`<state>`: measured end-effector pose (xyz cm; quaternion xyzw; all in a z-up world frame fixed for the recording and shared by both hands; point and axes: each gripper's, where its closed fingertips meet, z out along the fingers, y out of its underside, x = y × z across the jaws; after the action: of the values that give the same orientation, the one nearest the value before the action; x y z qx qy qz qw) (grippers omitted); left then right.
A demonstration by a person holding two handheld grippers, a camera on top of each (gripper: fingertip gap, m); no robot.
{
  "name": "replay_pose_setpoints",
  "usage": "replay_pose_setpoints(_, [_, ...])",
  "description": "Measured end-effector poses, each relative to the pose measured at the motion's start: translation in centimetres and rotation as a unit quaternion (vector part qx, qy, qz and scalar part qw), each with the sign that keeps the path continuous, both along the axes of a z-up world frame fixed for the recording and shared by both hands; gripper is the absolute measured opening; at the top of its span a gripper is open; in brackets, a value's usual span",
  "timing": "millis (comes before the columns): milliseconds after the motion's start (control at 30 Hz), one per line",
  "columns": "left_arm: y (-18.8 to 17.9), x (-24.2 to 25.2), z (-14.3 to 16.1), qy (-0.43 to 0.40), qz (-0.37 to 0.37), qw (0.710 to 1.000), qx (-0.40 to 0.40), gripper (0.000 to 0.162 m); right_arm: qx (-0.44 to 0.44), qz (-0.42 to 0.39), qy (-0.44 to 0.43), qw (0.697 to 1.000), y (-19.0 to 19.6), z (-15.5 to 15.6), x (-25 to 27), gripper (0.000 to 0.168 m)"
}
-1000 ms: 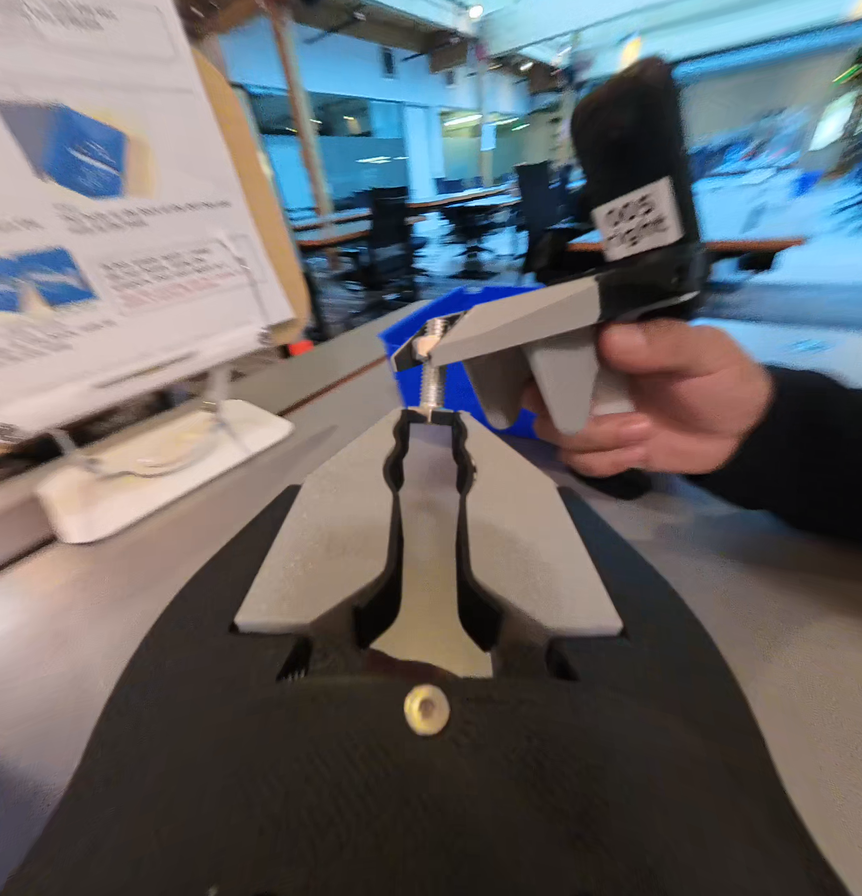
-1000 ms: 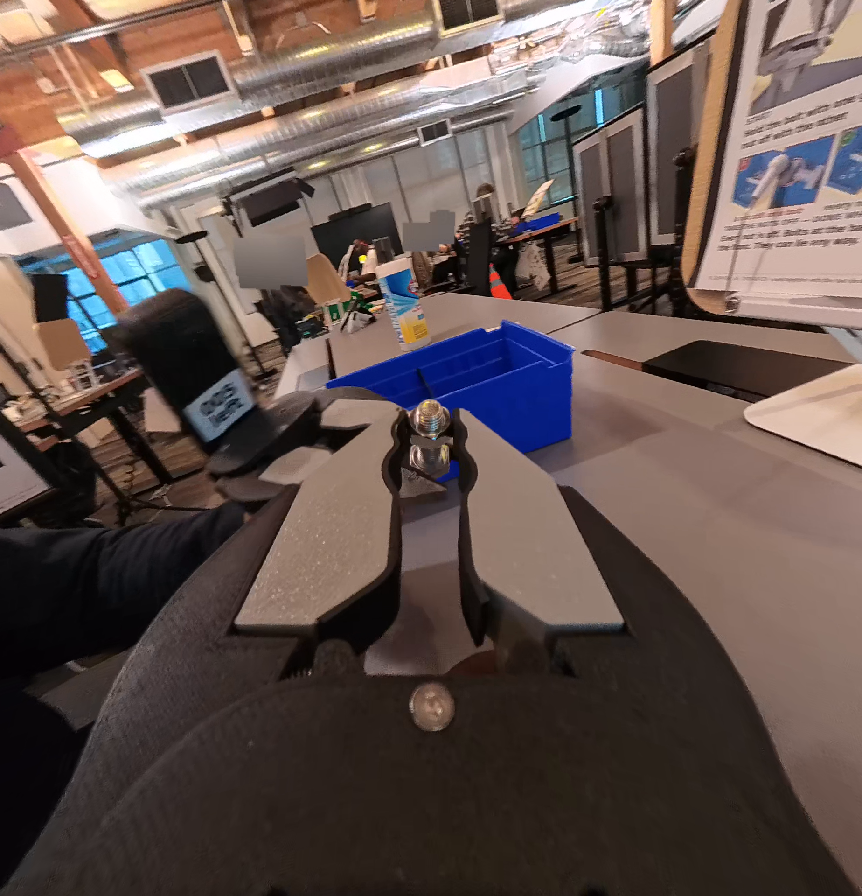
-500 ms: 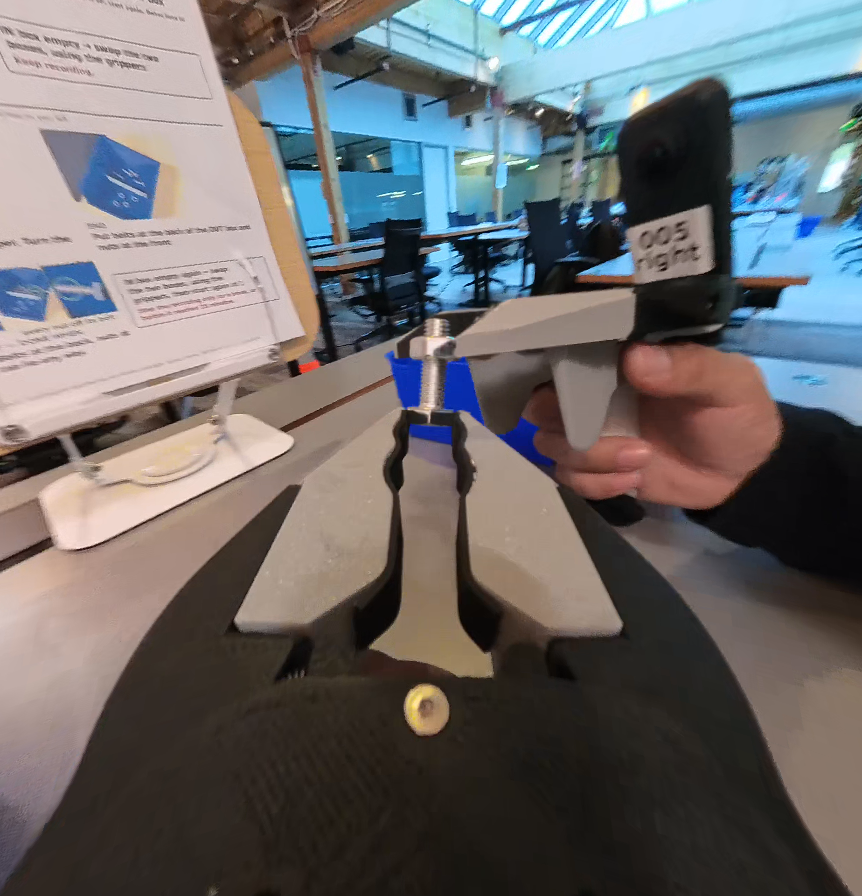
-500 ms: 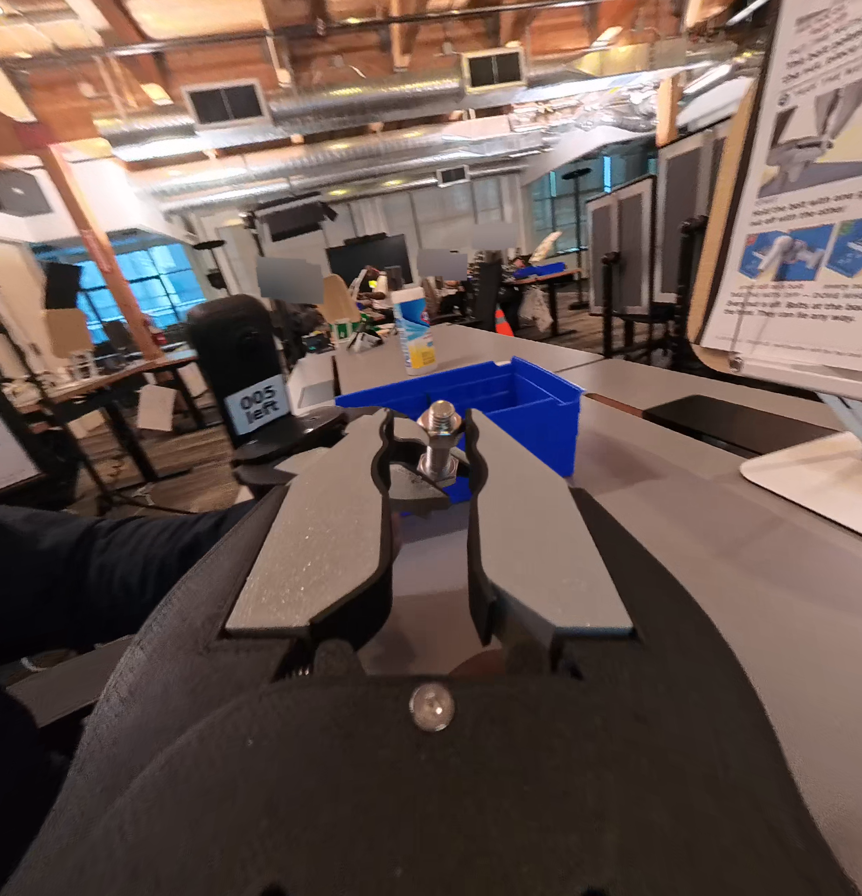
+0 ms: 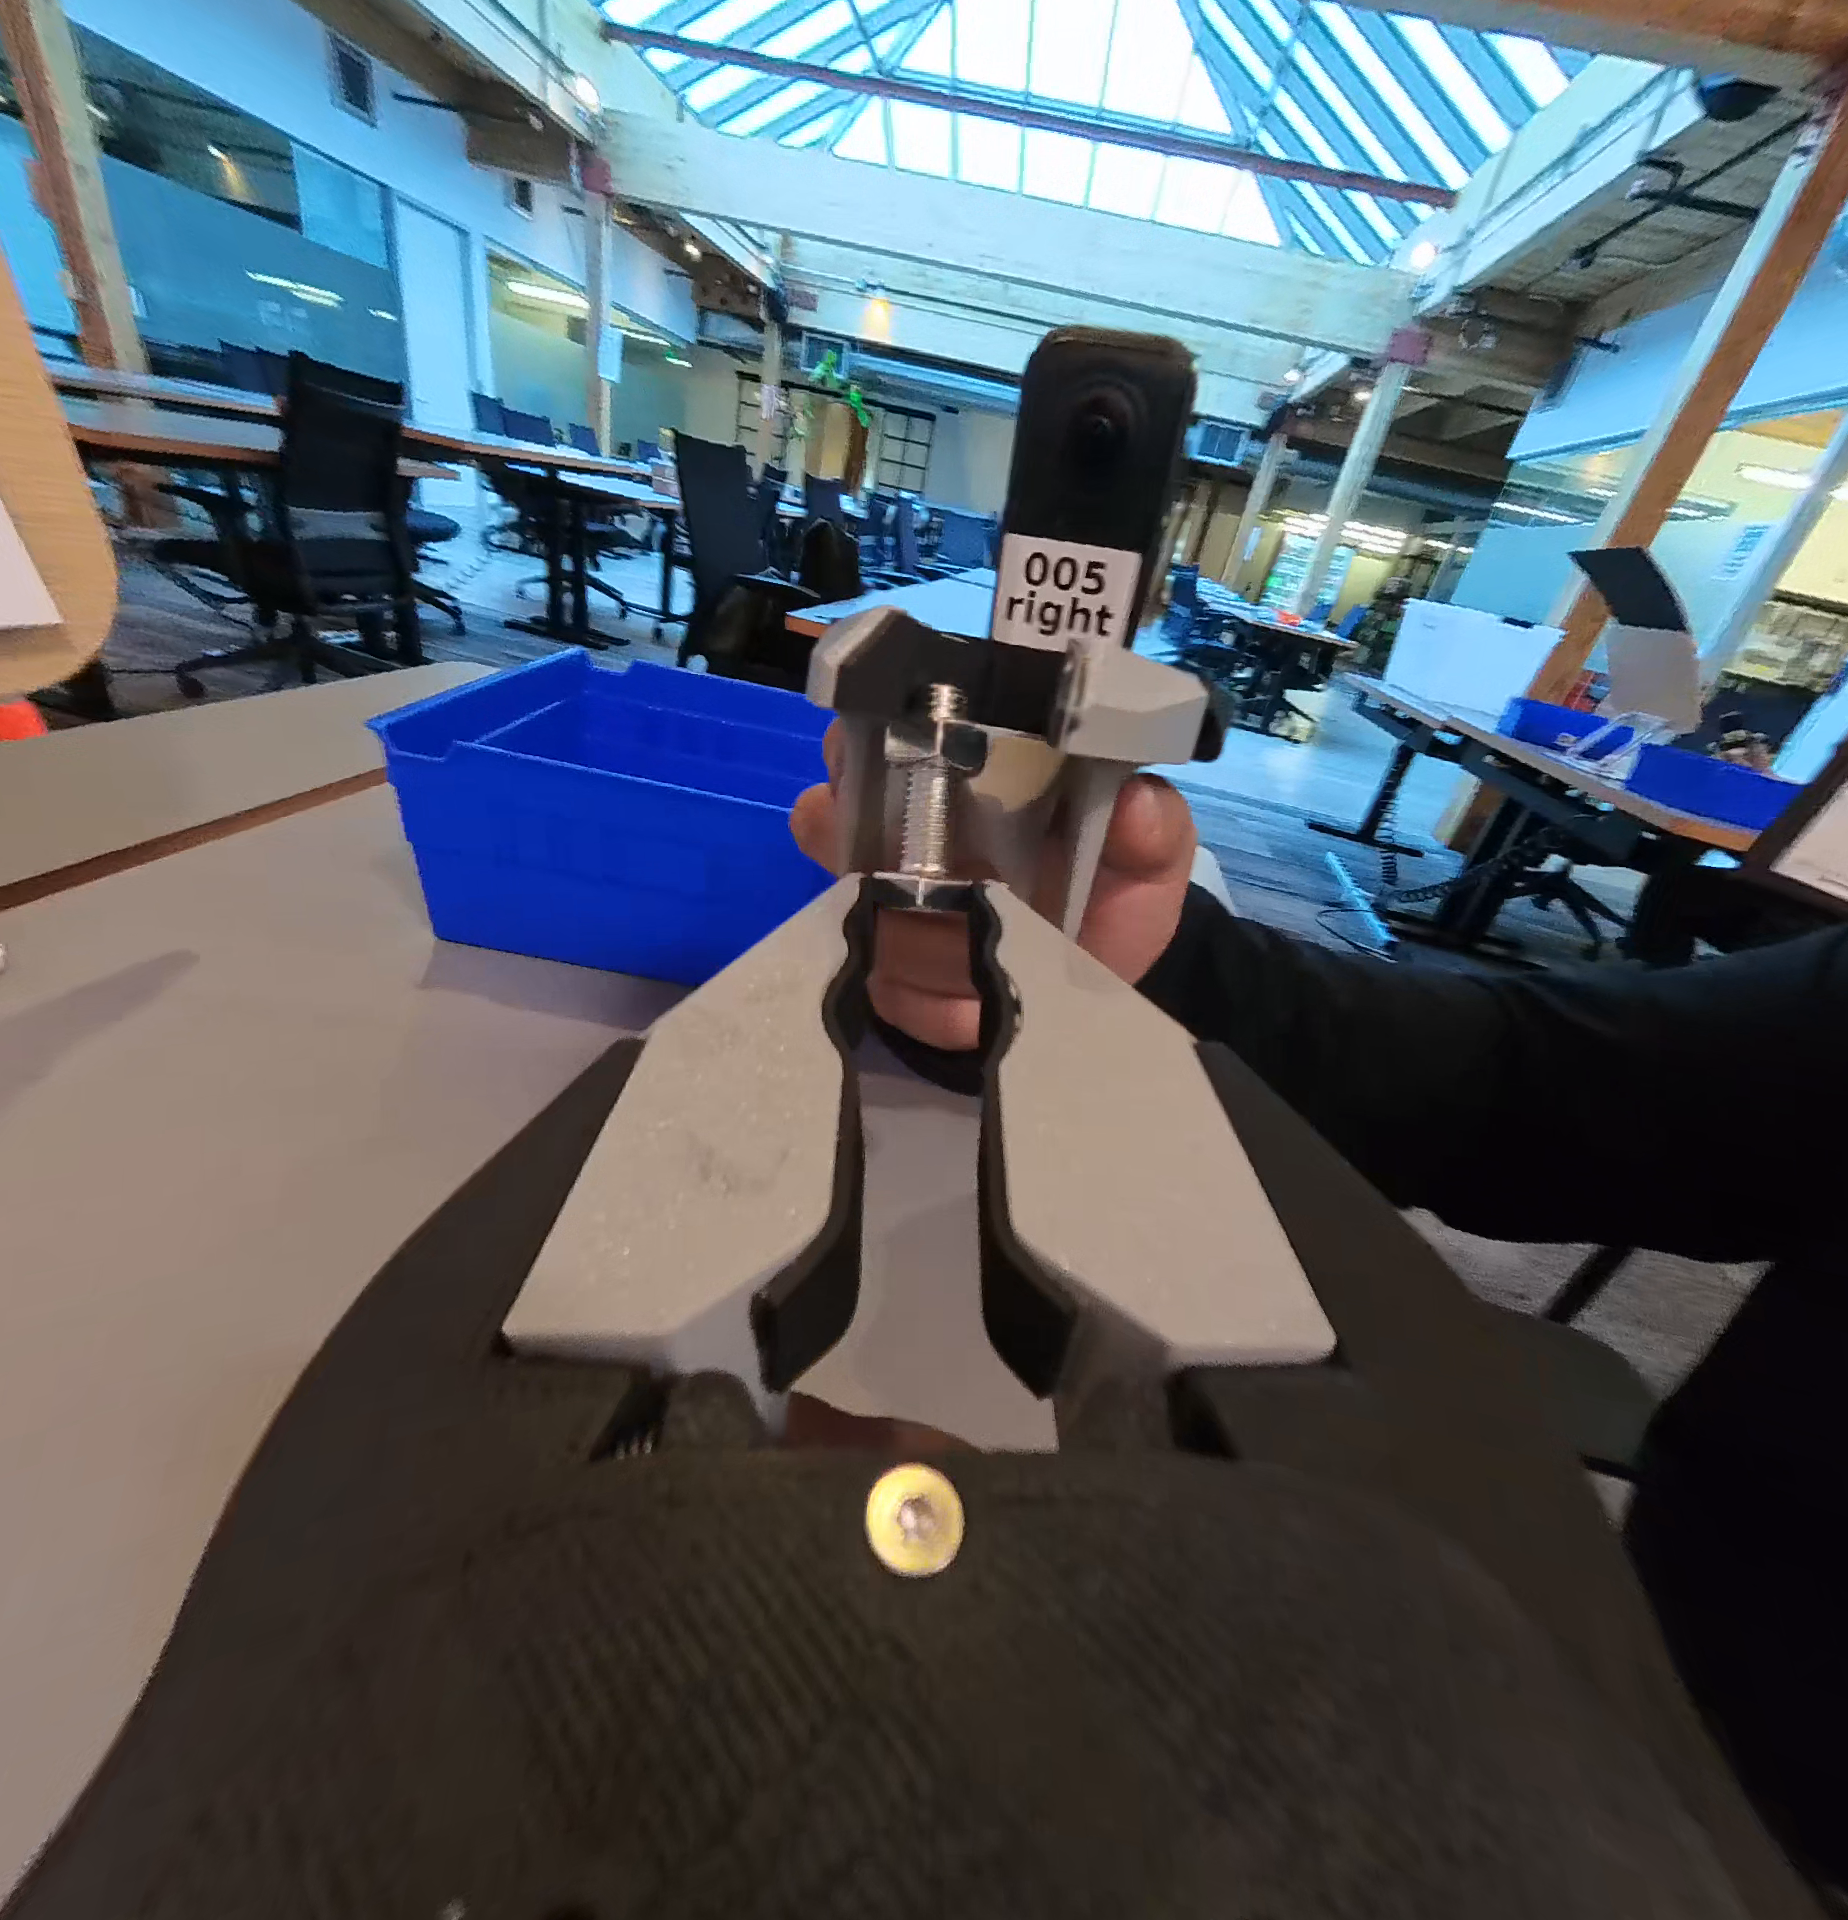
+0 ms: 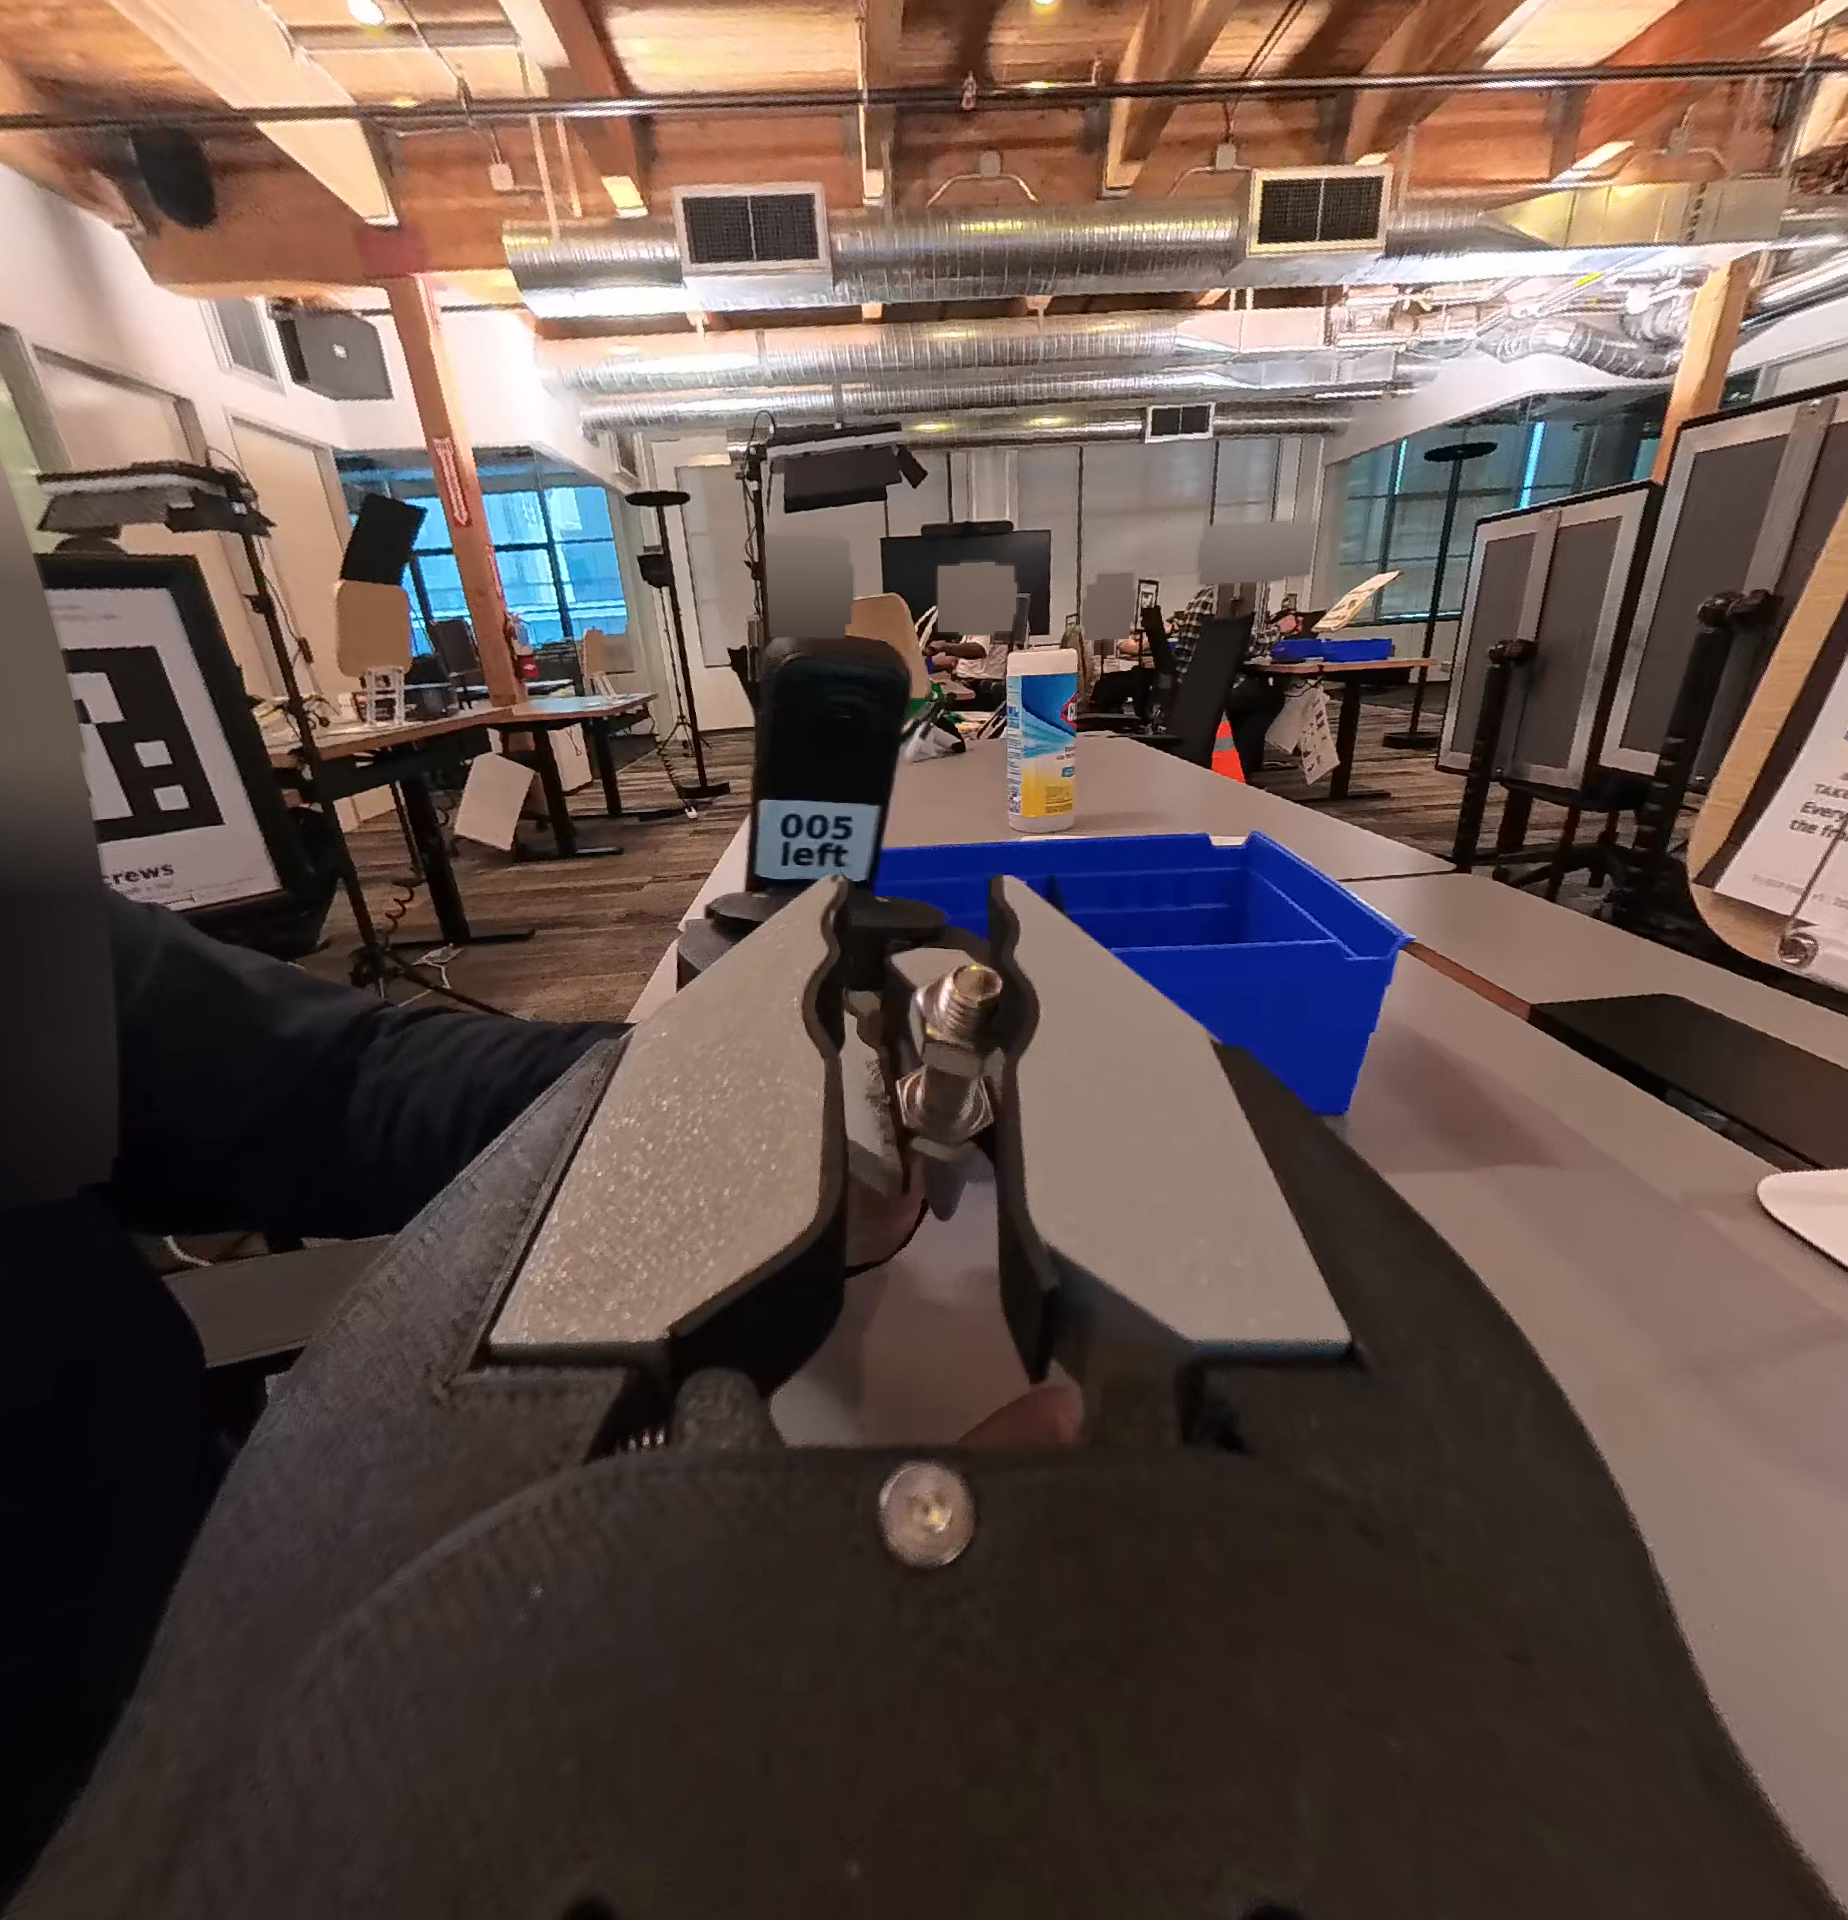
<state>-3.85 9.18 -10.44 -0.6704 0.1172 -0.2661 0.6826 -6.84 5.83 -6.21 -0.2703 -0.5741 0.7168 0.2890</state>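
Bolt (image 5: 930, 821) runs straight between the two facing tools, long axis along both. Left tool (image 5: 925, 909) clenches its hex head; right tool (image 6: 925, 987) grips the nut (image 6: 946, 1013) near the threaded tip. Blue bin (image 5: 598, 821) sits behind on the surface (image 5: 224, 1091).

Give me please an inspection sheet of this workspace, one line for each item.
Surface: grey table, bare near the grippers.
Job's things: a bolt with a nut on it, held above the table between both grippers.
Clutter: blue bin with dividers; white wipes canister behind it; an instruction sheet on a stand at the table's edge.
Grippers: left gripper shut on the bolt's head; right gripper shut on the nut.
Cables: nothing seen on the table; some on the floor beneath far desks.
Surroundings: open office with desks, chairs, people seated far off.
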Motion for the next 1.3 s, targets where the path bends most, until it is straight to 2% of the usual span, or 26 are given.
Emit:
replay_pose_setpoints(167, [-0.1, -1.3, 0.8, -0.003, 0.028, 0.999, 0.018, 0.015, -0.014, -0.012, -0.017, 1.0, 1.4, -0.1, -0.3, 0.022])
replay_pose_setpoints(267, [-0.4, -2.2, 1.5, -0.027, 0.035, 0.999, 0.025, 0.015, -0.018, -0.011, -0.011, 1.0, 1.8, 0.1, -0.1, 0.014])
replay_pose_setpoints(400, [-0.5, -2.8, 1.8, -0.037, 0.041, 0.998, 0.031, 0.015, -0.033, -0.024, -0.005, 0.999, 2.0, 0.5, -0.3, 0.025])
replay_pose_setpoints(567, [-1.2, -1.7, 2.5, -0.056, 0.003, 0.997, 0.047, 0.015, -0.036, -0.039, -0.003, 0.999, 2.6, 0.6, -0.5, 0.028])
replay_pose_setpoints(867, [-2.4, -3.9, 4.5, -0.174, -0.026, 0.981, 0.082, 0.015, -0.021, -0.019, 0.006, 1.0, 2.0, 0.9, 0.3, 0.024])
replay_pose_setpoints(1033, [-2.2, -3.3, 4.1, -0.166, -0.034, 0.983, 0.072, 0.015, -0.021, -0.029, -0.005, 0.999, 1.9, 0.5, -0.2, 0.023])
replay_pose_setpoints(1100, [-2.0, -3.0, 4.0, -0.164, -0.036, 0.983, 0.069, 0.015, -0.015, -0.029, -0.009, 0.999, 1.7, 0.3, -0.3, 0.015])
replay_pose_setpoints(1300, [-1.7, -3.0, 3.6, -0.159, -0.032, 0.985, 0.057, 0.015, 0.001, -0.043, -0.017, 0.999, 1.9, 0.0, -0.6, 0.014])
